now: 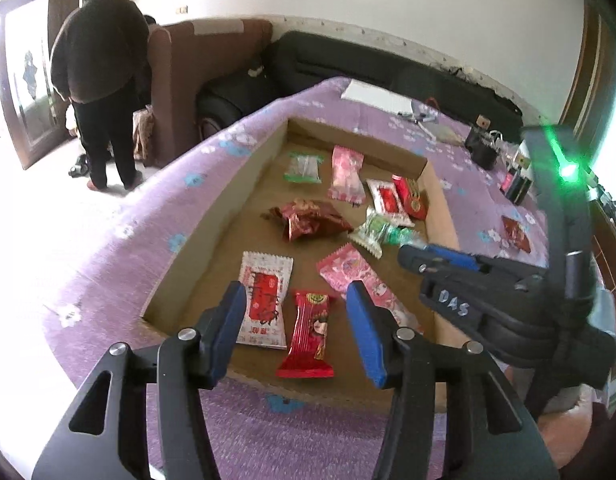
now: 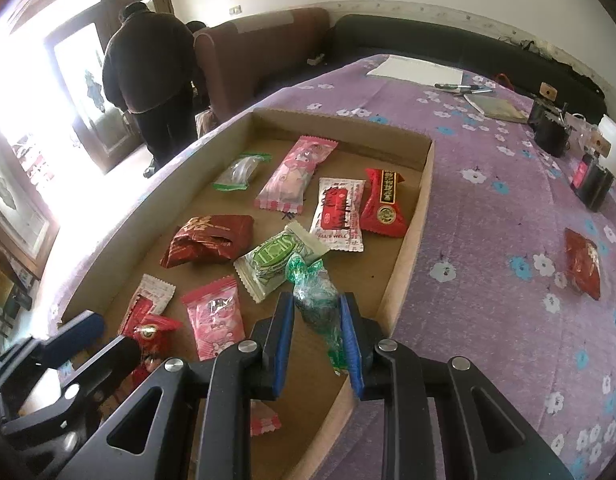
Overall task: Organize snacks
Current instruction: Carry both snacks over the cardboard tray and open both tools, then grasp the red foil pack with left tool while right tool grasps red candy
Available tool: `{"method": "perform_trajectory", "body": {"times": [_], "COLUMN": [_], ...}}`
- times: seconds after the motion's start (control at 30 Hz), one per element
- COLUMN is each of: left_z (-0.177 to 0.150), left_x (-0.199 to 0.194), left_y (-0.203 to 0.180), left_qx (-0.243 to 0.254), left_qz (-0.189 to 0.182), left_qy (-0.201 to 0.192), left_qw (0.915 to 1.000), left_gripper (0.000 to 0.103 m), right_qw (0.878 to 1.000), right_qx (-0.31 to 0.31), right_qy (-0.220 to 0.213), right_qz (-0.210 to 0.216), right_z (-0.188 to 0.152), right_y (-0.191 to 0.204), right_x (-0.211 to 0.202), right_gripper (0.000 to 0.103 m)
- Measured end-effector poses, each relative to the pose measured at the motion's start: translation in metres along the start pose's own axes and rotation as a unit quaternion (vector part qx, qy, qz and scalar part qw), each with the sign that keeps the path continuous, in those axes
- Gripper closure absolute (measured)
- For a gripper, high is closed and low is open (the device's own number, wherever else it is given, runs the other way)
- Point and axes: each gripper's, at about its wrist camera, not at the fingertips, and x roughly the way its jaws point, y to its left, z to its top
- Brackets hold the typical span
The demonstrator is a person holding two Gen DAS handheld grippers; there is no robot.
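Observation:
A shallow cardboard tray (image 1: 215,216) (image 2: 412,216) on a purple flowered cloth holds several wrapped snacks. My left gripper (image 1: 295,300) is open above a red packet (image 1: 308,332), between a white-and-red packet (image 1: 263,300) and a pink packet (image 1: 360,280). My right gripper (image 2: 316,308) is shut on a green twist-wrapped candy (image 2: 314,292) just above the tray's right side, next to a green-and-white packet (image 2: 279,260). In the left wrist view the right gripper (image 1: 412,252) shows at the right. One dark red packet (image 2: 584,264) lies outside the tray on the cloth.
A person in dark clothes (image 2: 151,68) stands by the door at the far left. Brown and black sofas (image 1: 308,64) line the wall. White paper (image 2: 416,68), pens, a notebook and small dark boxes (image 2: 548,128) lie on the far right of the cloth.

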Motion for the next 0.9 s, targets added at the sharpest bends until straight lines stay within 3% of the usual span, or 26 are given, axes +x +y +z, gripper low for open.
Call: {"method": "perform_trajectory", "body": {"times": [0.2, 0.63, 0.7, 0.77, 0.9], "left_z": [0.003, 0.0, -0.001, -0.001, -0.004], "left_x": [-0.016, -0.038, -0.038, -0.037, -0.041], "left_y": [-0.001, -0.017, -0.025, -0.034, -0.058], "left_qx": [0.007, 0.025, 0.032, 0.034, 0.048], "left_qz": [0.009, 0.005, -0.013, -0.046, -0.096], "left_qy": [-0.02, -0.024, -0.011, 0.013, 0.031], "left_qw": [0.9997, 0.9994, 0.9993, 0.9983, 0.9938], "left_gripper": [0.052, 0.052, 0.047, 0.033, 0.03], "right_qw": [1.0, 0.998, 0.998, 0.998, 0.996], "right_qx": [-0.001, 0.022, 0.028, 0.036, 0.06], "right_qy": [-0.009, -0.05, -0.053, -0.056, -0.061], "right_qz": [0.012, 0.006, 0.001, -0.008, -0.036], "right_z": [0.0, -0.005, -0.008, -0.013, -0.026], "right_y": [0.004, -0.012, -0.02, -0.031, -0.063], "right_x": [-0.006, -0.051, -0.057, -0.064, -0.078], "right_gripper": [0.06, 0.052, 0.052, 0.052, 0.045]}}
